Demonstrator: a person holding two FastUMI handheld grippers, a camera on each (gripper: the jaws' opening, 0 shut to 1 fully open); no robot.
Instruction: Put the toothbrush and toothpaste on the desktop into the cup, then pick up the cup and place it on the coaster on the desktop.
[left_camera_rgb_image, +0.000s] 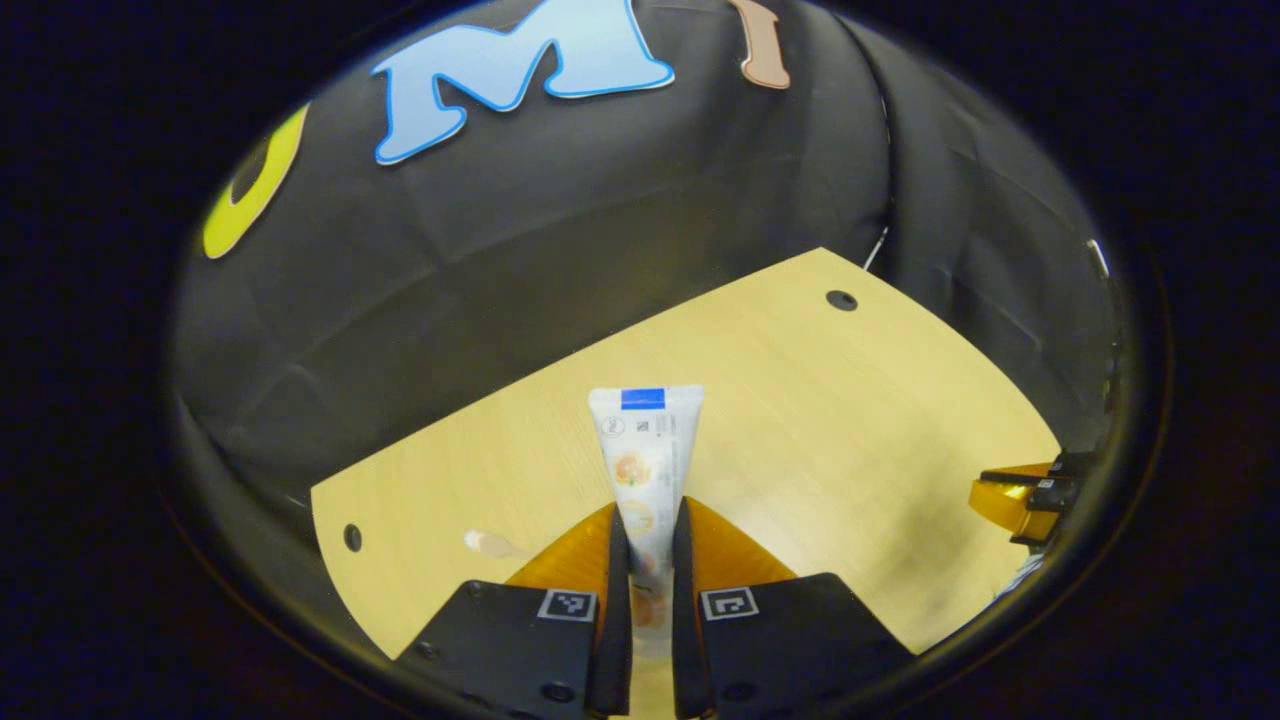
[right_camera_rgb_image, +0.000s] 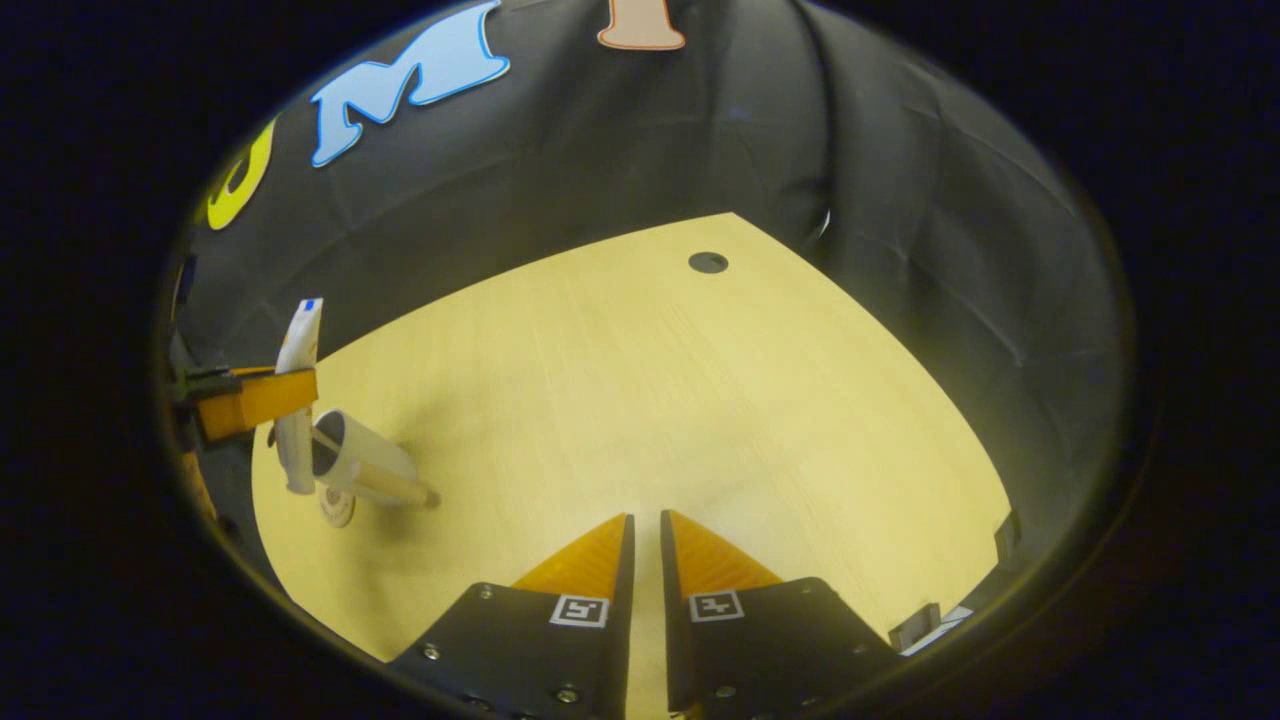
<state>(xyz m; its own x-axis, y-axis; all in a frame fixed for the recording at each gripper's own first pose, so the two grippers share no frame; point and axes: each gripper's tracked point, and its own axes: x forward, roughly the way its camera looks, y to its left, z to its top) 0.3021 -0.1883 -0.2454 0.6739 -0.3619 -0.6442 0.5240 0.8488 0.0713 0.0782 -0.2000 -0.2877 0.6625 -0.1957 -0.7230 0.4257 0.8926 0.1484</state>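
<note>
The left gripper (left_camera_rgb_image: 651, 540) is clamped on the toothpaste (left_camera_rgb_image: 645, 450), both fingers pressing its lower body while the flat crimped end sticks out ahead, lifted clear of the desk (left_camera_rgb_image: 800, 400). In the right gripper view the same tube (right_camera_rgb_image: 297, 400) hangs upright at the far left, just beside the mouth of the cup (right_camera_rgb_image: 360, 462), which holds what looks like the toothbrush (right_camera_rgb_image: 385, 485) angled out of it. A small round disc by the cup's base may be the coaster (right_camera_rgb_image: 336, 508), though it is too small to be sure.

The tube is likely light and soft: it will dent under the squeeze and could slip if gripped near the slick, tapered end. Holding it mid-body, as here, seems sound. The cup looks light and easy to tip, so the tube should go in gently. The right gripper (right_camera_rgb_image: 646, 545) hovers over bare desk, its fingers nearly together and holding nothing.
</note>
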